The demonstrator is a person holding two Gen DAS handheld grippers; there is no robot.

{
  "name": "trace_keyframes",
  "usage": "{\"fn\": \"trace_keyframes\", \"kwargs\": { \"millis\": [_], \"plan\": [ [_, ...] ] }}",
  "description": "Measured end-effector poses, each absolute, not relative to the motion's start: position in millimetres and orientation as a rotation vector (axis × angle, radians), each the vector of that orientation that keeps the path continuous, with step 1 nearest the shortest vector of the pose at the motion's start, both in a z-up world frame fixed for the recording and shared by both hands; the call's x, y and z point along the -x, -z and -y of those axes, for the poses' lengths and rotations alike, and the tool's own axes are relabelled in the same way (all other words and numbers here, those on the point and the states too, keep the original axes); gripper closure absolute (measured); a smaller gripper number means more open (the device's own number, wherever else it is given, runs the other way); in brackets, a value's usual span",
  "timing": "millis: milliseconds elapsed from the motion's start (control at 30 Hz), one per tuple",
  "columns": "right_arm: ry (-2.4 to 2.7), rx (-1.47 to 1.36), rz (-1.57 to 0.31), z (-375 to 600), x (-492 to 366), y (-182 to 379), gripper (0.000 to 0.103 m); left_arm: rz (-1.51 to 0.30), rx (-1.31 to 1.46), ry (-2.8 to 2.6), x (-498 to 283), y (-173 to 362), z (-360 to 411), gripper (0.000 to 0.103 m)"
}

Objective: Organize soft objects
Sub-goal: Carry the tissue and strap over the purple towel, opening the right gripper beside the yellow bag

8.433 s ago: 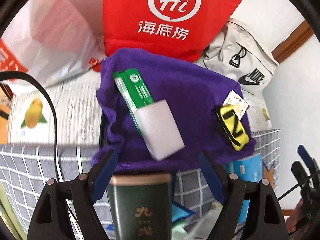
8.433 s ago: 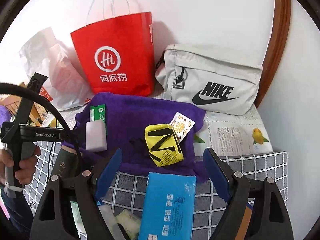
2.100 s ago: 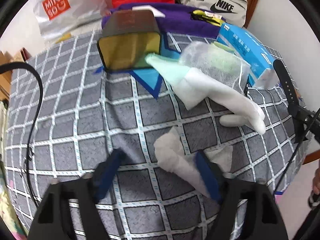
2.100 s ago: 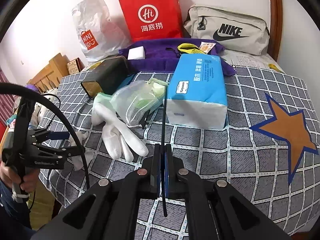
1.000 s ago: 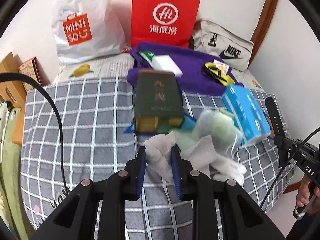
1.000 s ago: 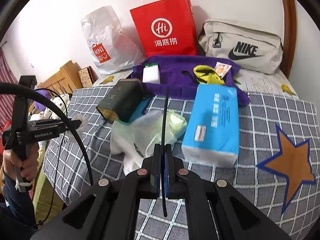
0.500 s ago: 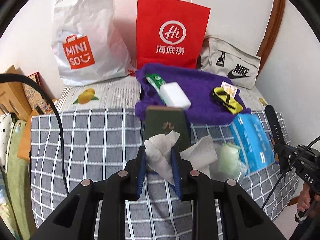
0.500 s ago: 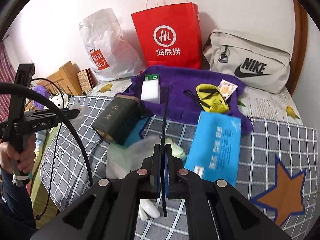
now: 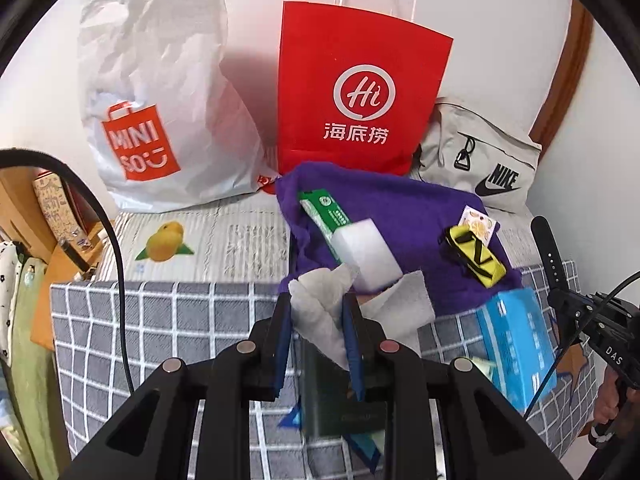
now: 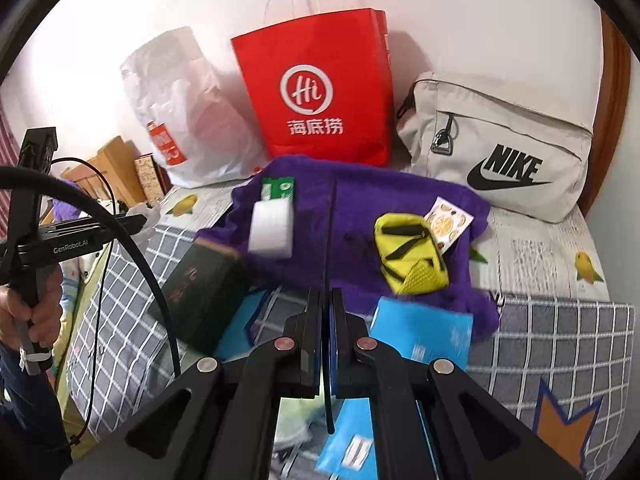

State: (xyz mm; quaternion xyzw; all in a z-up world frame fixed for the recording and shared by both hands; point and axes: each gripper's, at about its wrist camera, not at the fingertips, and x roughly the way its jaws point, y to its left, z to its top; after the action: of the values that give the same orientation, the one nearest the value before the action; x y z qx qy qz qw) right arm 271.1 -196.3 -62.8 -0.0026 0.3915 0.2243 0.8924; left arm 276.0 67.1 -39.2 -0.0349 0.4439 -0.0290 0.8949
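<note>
White cloth (image 9: 320,312), crumpled, pinched between the left gripper (image 9: 318,334) fingers (image 9: 283,334); fingers nearly closed on it, loose tails spilling out right and forward. It hangs above the bed (image 9: 168,320), over the near edge of the purple towel (image 9: 400,216).

Right gripper (image 10: 328,332): fingers pressed together with only a thin black cord (image 10: 329,240) running through the slit; no soft item in it. It hovers above the blue tissue pack (image 10: 420,336).

Outward from the cloth: white sponge block (image 9: 366,254) just ahead on the towel, touching a green packet (image 9: 326,216). Dark green tin (image 9: 340,392) lies on the checked blanket beneath the left gripper. Yellow pouch (image 9: 476,256) and a small fruit-print sachet (image 9: 478,220) toward the towel's right edge. Along the bed's far edge against the wall: white Miniso bag (image 9: 160,120), red paper bag (image 9: 360,92), grey Nike bag (image 9: 480,164).

Judgement: step in hand is carrying the cloth to the towel, where the soft things seem to be gathering. To do it well: keep the pinch firm, since the grip takes only a fold; lift the tails clear of the sponge so they don't drag it; set down on bare towel between sponge and pouch; open only once the cloth rests.
</note>
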Motion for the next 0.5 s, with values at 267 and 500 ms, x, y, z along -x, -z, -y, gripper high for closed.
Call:
{"fn": "trace_keyframes", "kwargs": {
  "millis": [267, 500],
  "plan": [
    [-0.463, -0.017, -0.862, 193, -329, 74, 0.1, -0.93, 0.096, 0.11, -323, 41, -55, 0.079],
    [-0.486, -0.025, -0.937, 176, -381, 98, 0.1, -0.946, 0.101, 0.123, -354, 52, -44, 0.079]
  ]
}}
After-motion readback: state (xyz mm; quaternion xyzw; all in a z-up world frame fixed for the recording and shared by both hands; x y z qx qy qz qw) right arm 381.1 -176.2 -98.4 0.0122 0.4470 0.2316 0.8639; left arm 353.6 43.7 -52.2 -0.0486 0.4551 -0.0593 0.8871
